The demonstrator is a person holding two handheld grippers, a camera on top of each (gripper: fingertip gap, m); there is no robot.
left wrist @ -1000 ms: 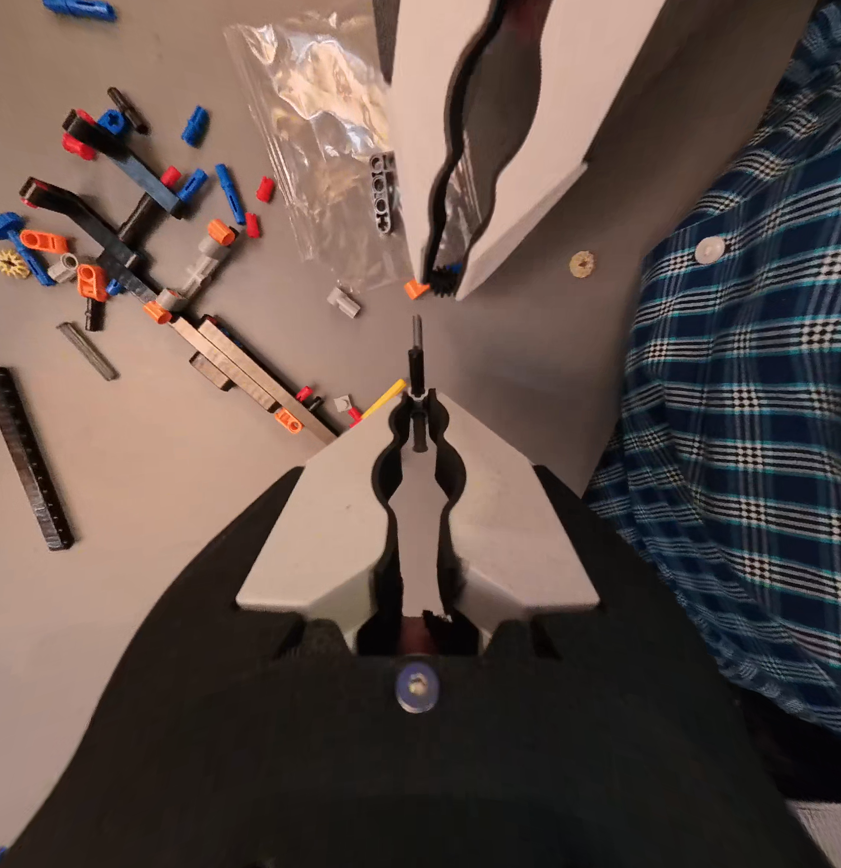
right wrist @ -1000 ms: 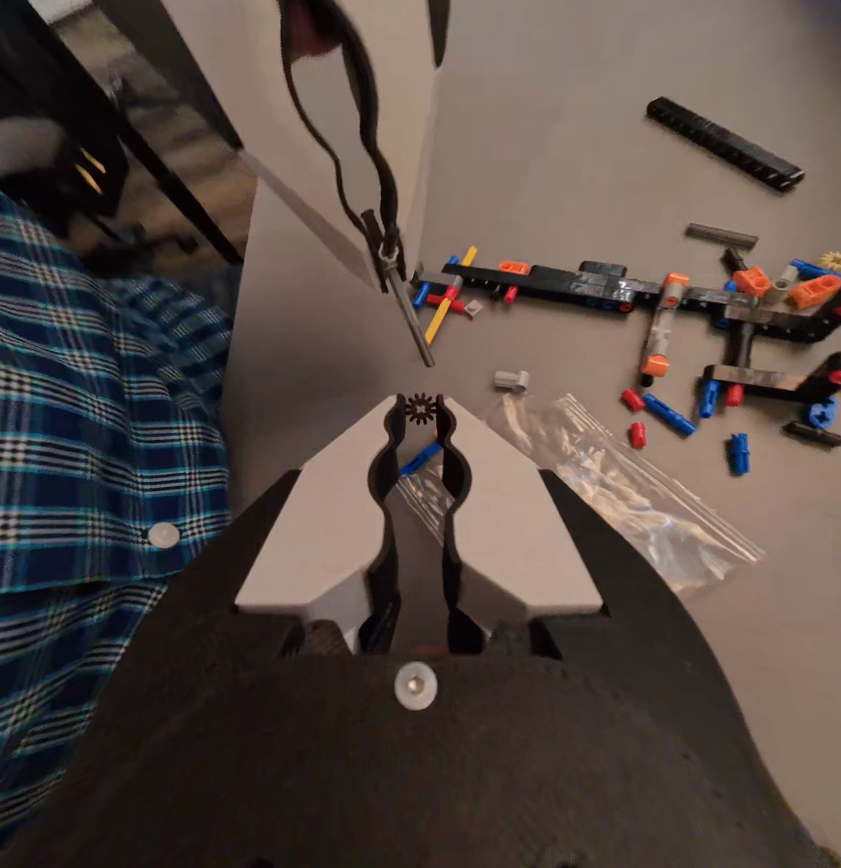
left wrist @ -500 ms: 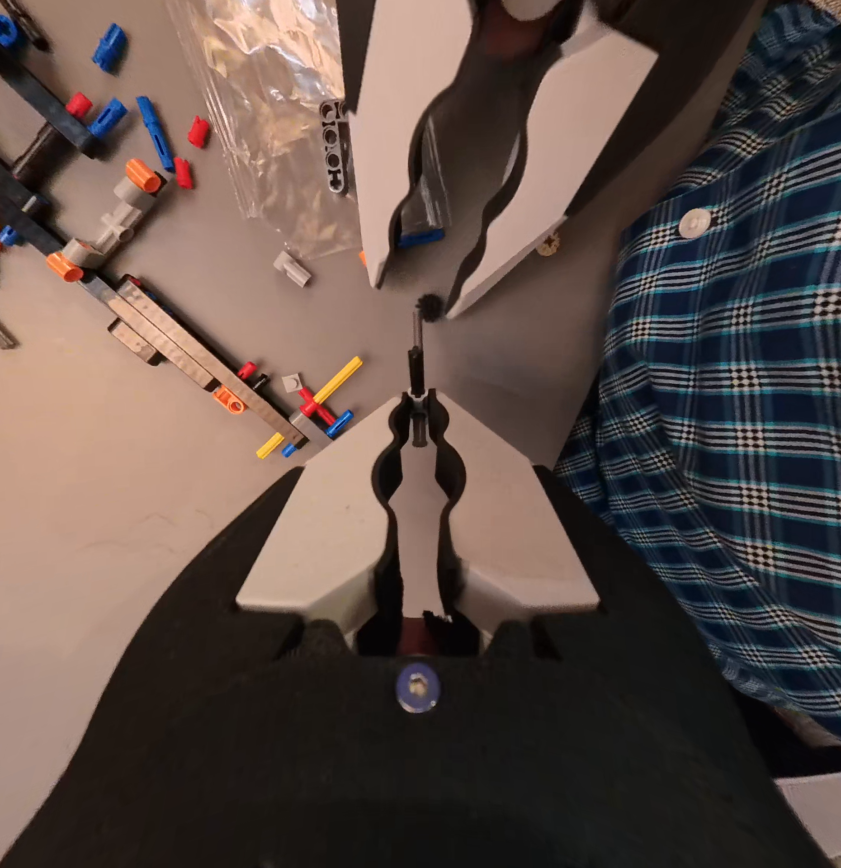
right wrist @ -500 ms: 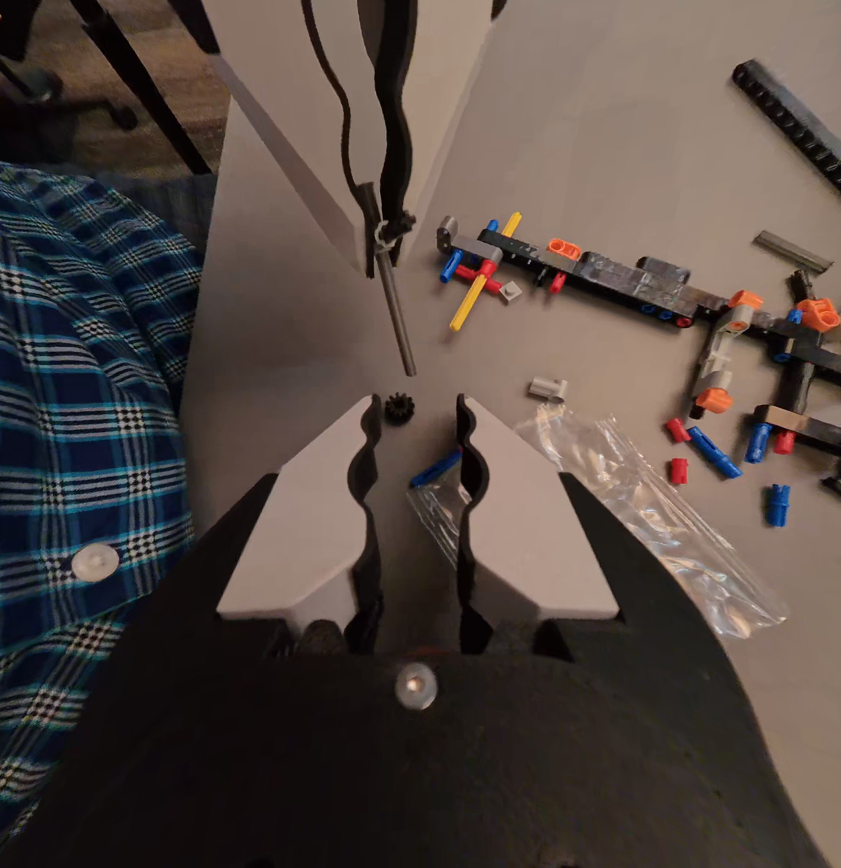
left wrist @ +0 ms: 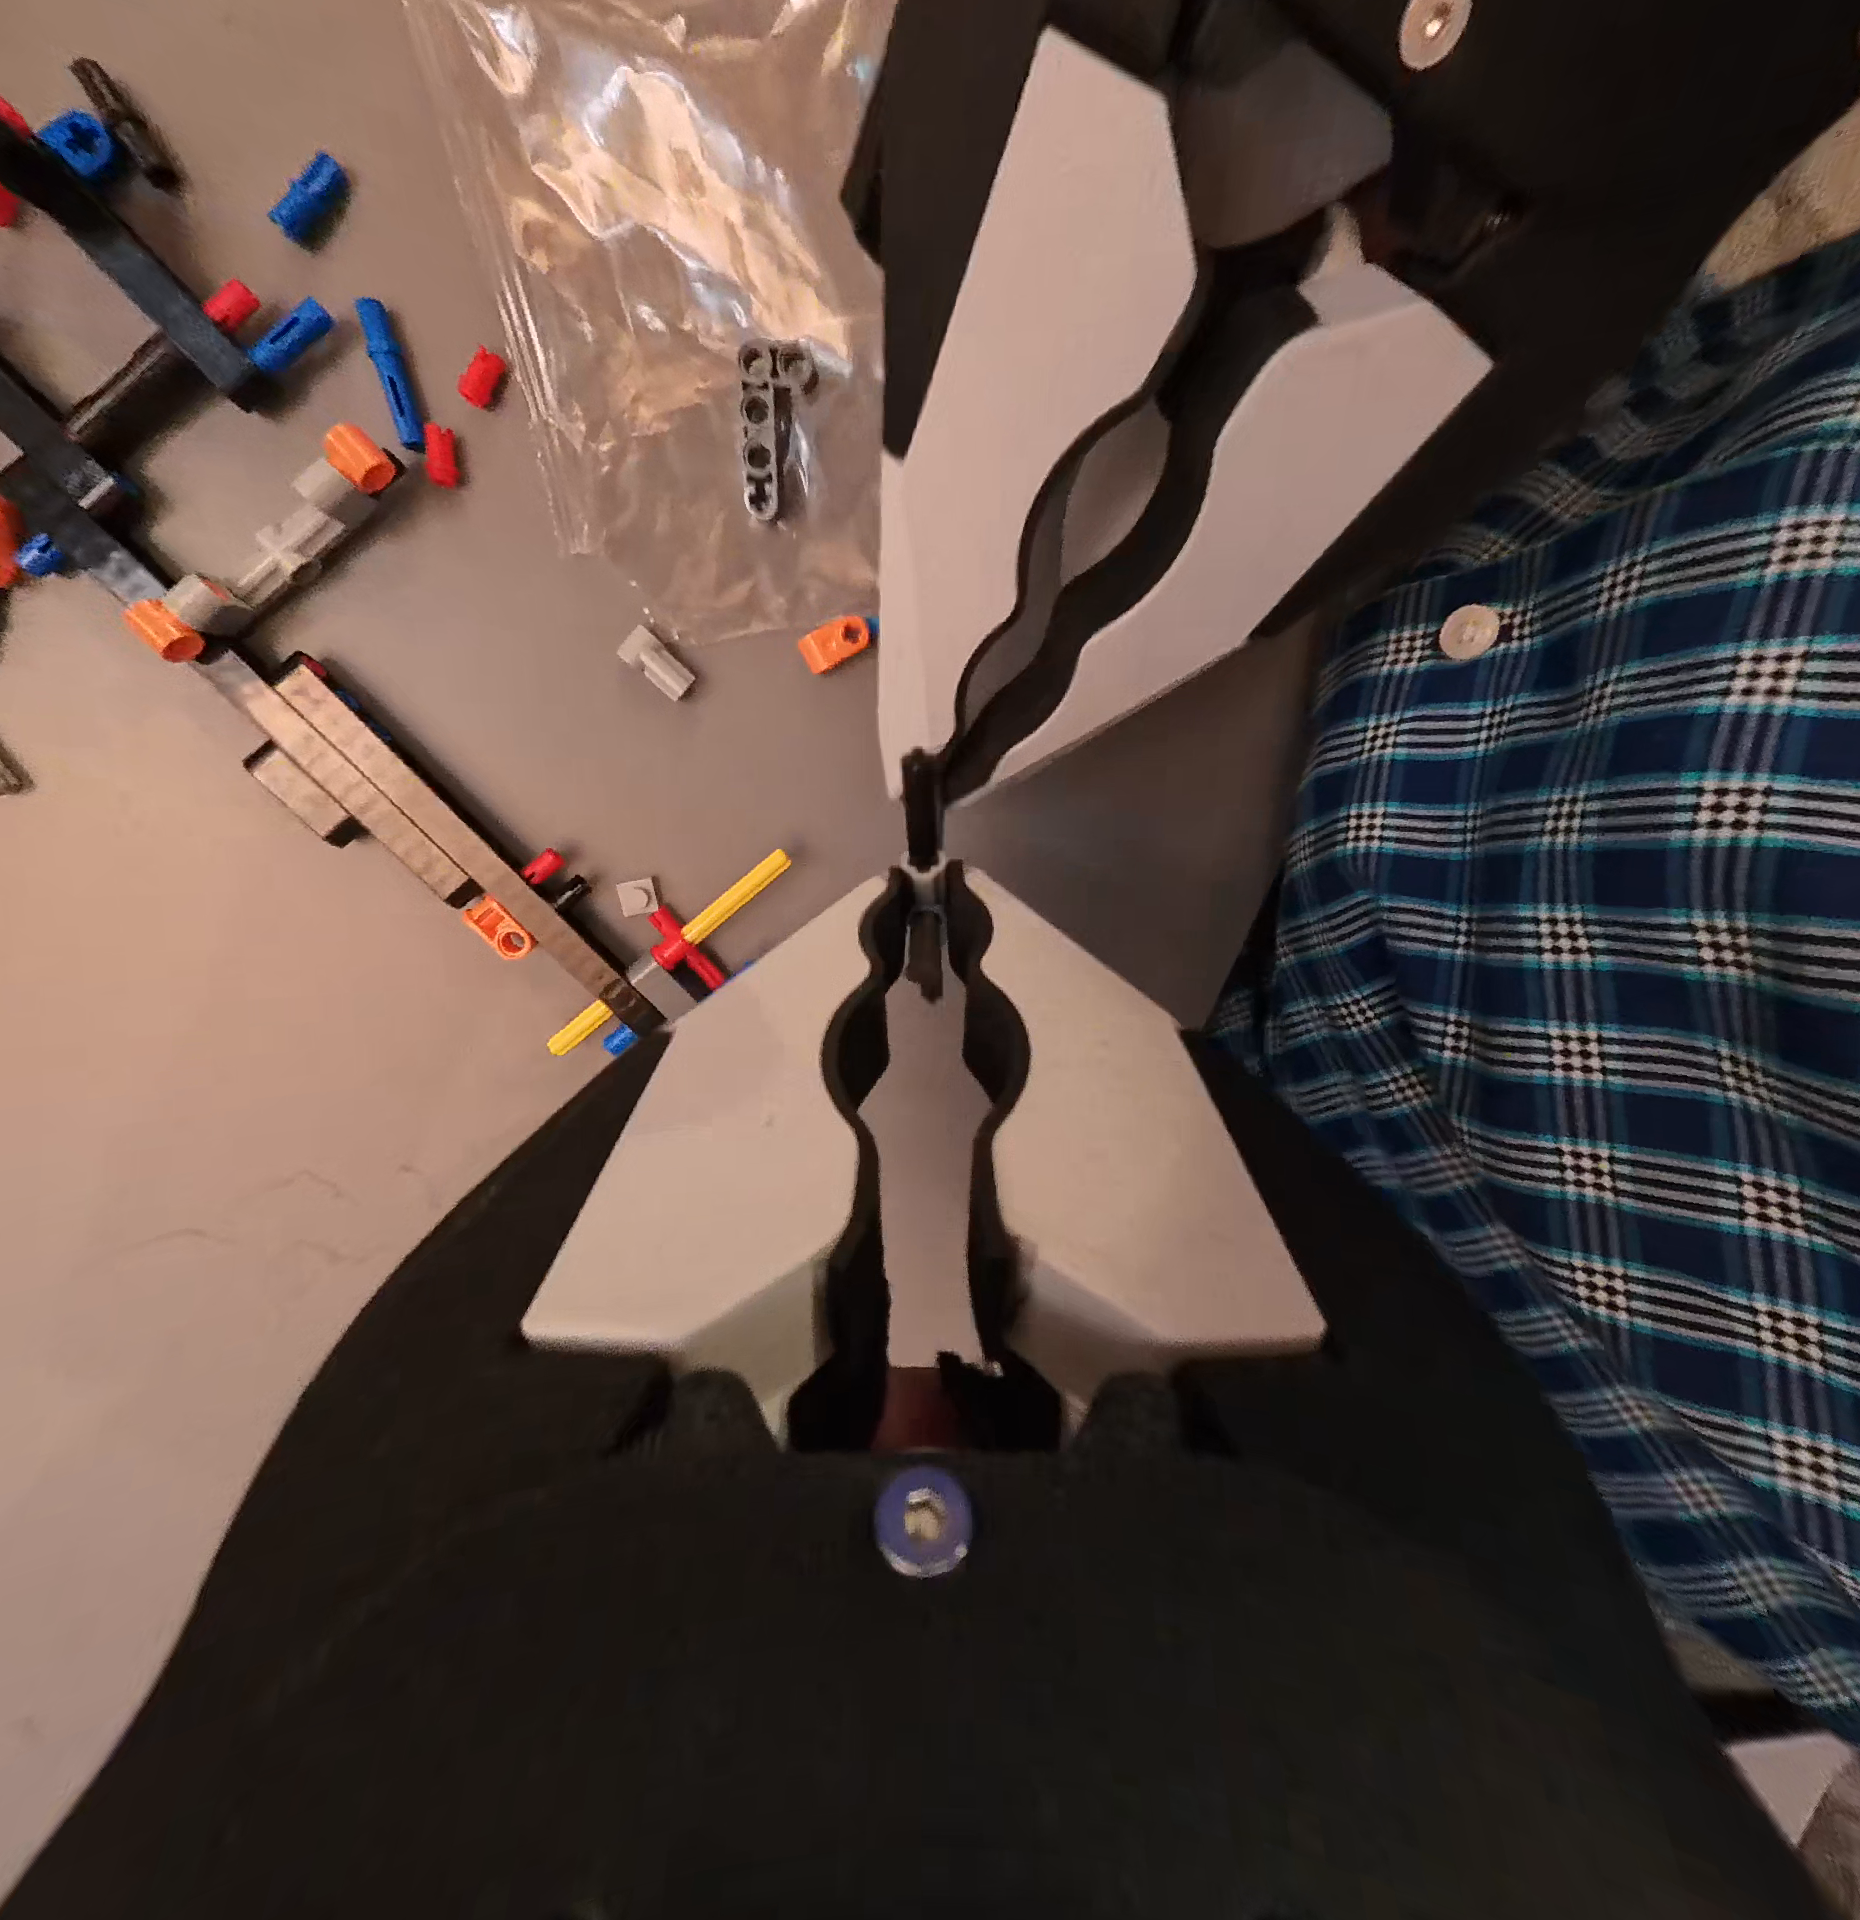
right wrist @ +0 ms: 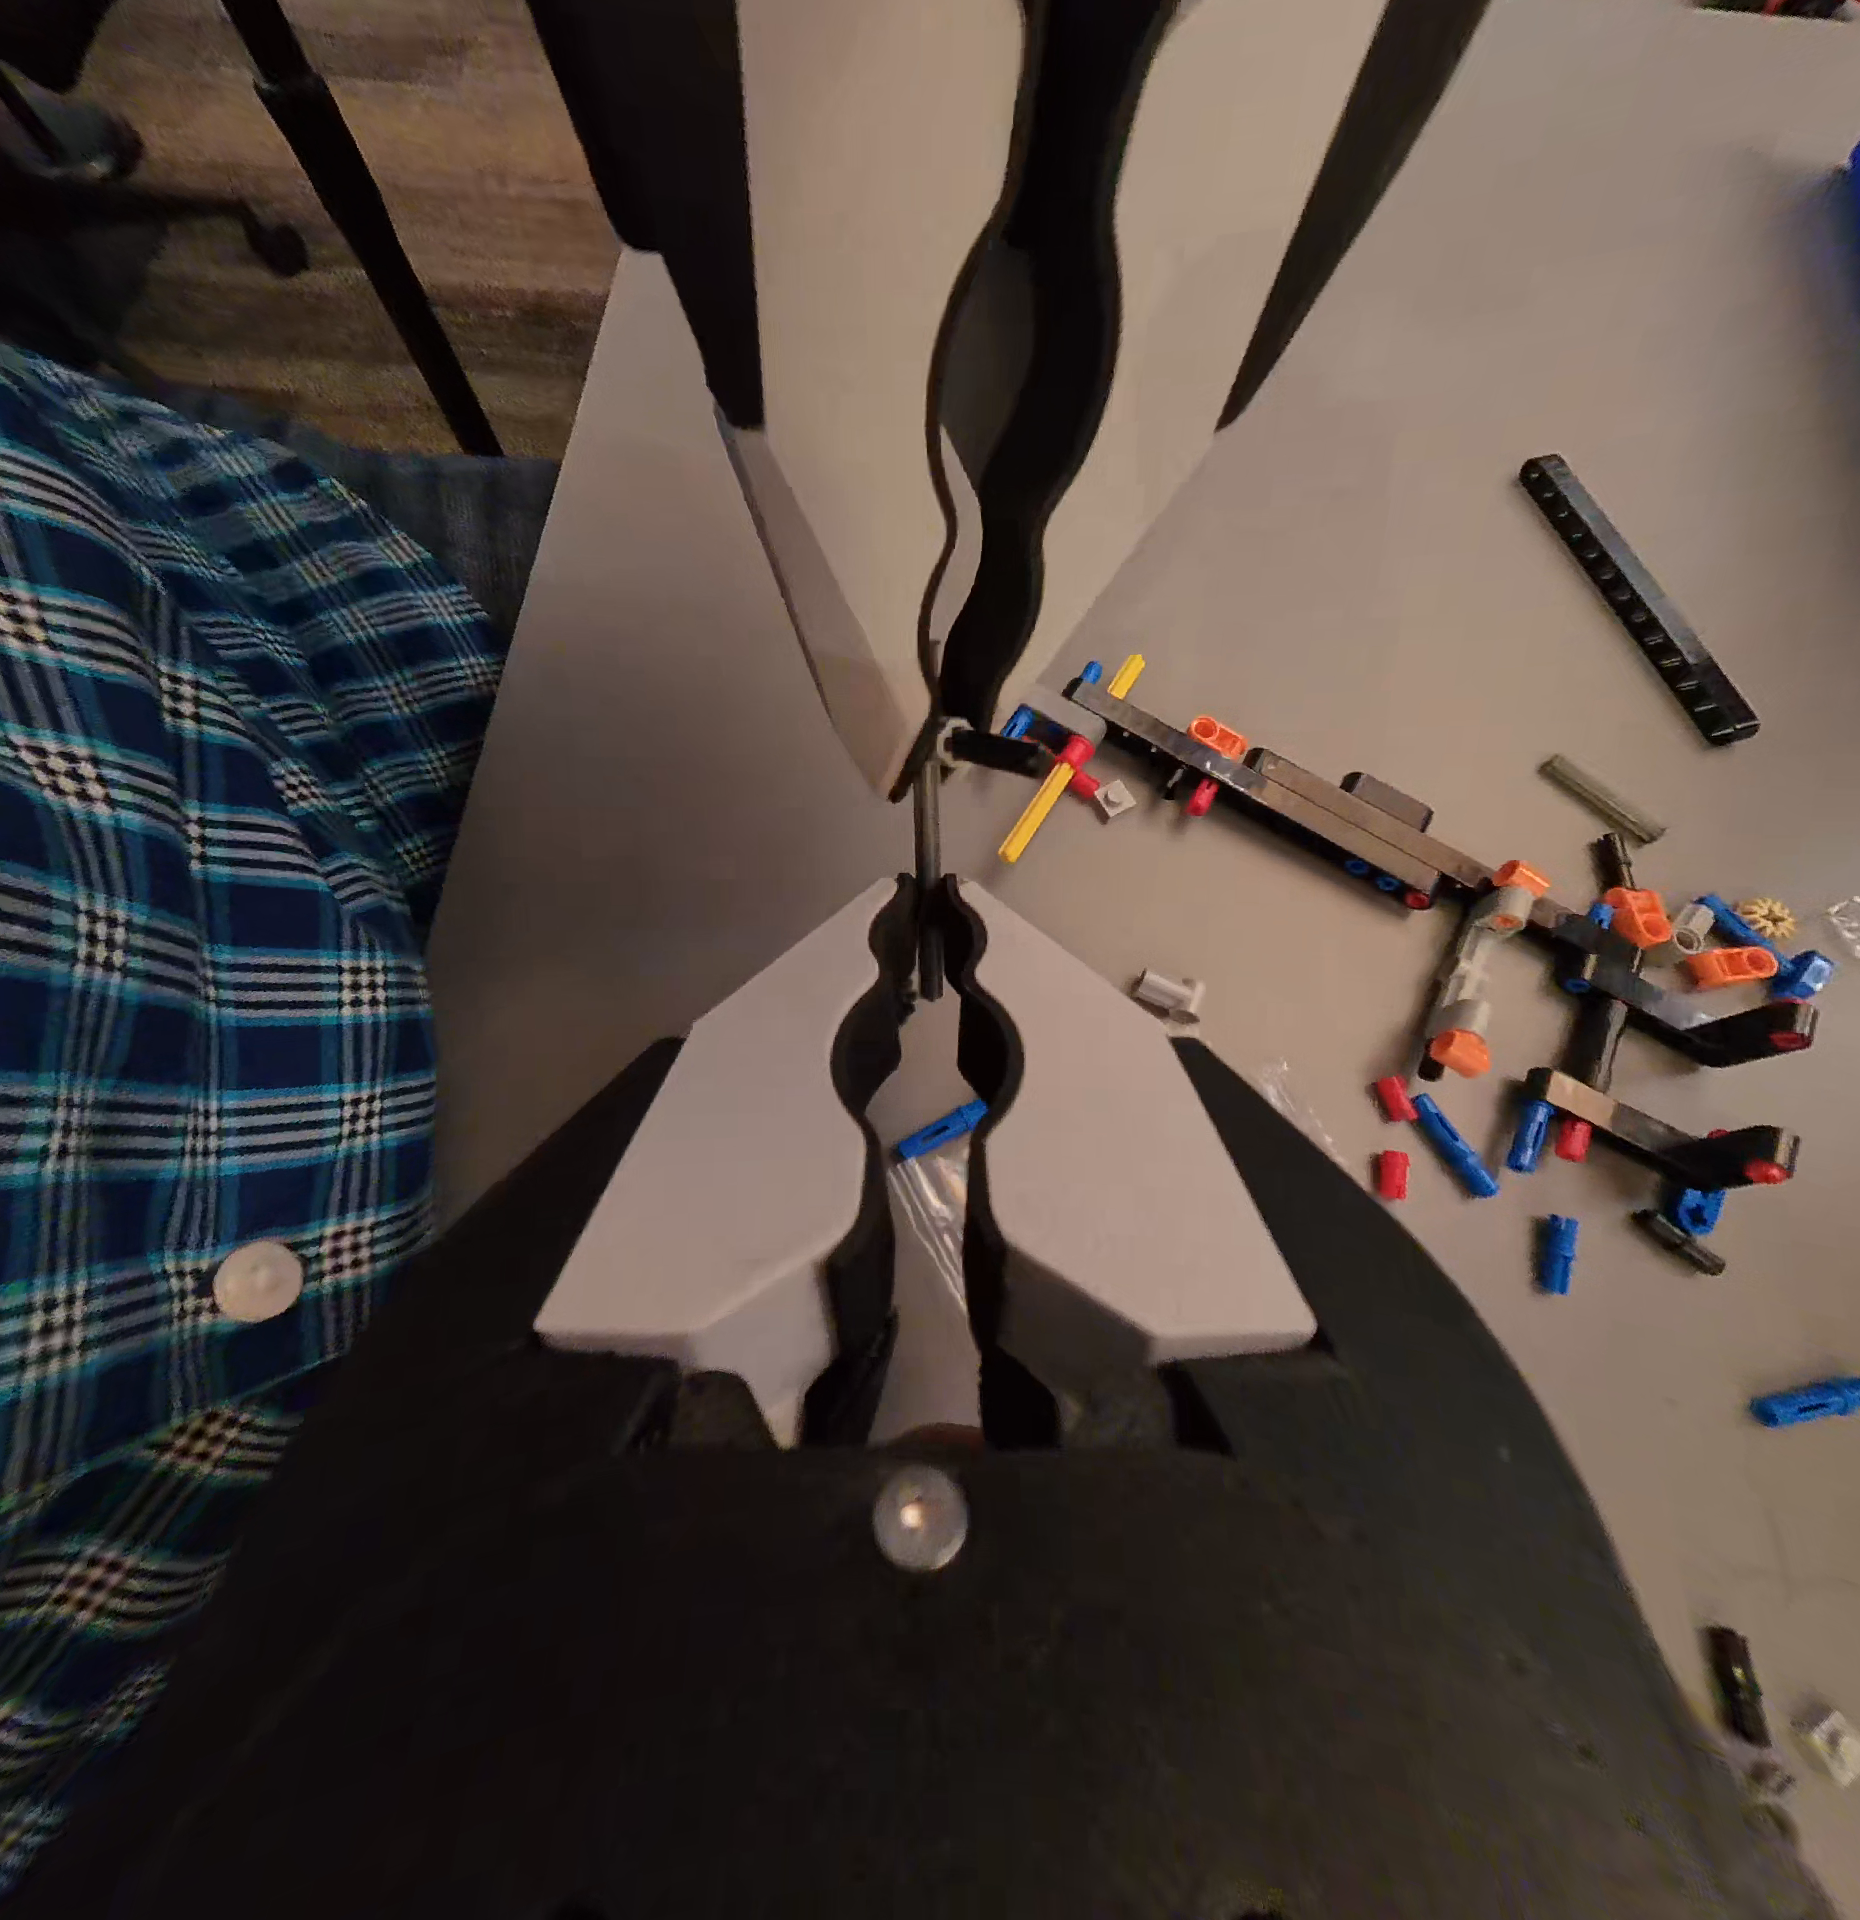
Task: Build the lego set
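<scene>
My left gripper (left wrist: 921,883) is shut on a thin dark axle (left wrist: 918,826) that carries a light grey bush at the fingertips. My right gripper (right wrist: 926,899) faces it tip to tip and is shut on the axle's (right wrist: 928,831) free end. Both are held above the grey table (right wrist: 1373,364). The right gripper (left wrist: 921,784) comes down from the top of the left wrist view, and the left gripper (right wrist: 931,743) from the top of the right wrist view. I cannot make out the small black gear between the pads. The part-built black beam assembly (left wrist: 386,769) lies on the table.
A clear plastic bag (left wrist: 677,260) holding a grey beam (left wrist: 765,426) lies beside loose blue, red and orange pins. An orange connector (left wrist: 834,644), a grey connector (right wrist: 1170,989) and a long black beam (right wrist: 1638,603) lie loose. A person's plaid shirt (right wrist: 178,831) is close at the table edge. Both grippers' tips are close together, under 4 cm apart. Between my right fingertips and the orange connector (left wrist: 834,644) there is roughly 5 cm.
The right gripper held a small black gear, opened at the axle's tip, then moved in and shut on the axle's end. The left gripper kept its hold.
</scene>
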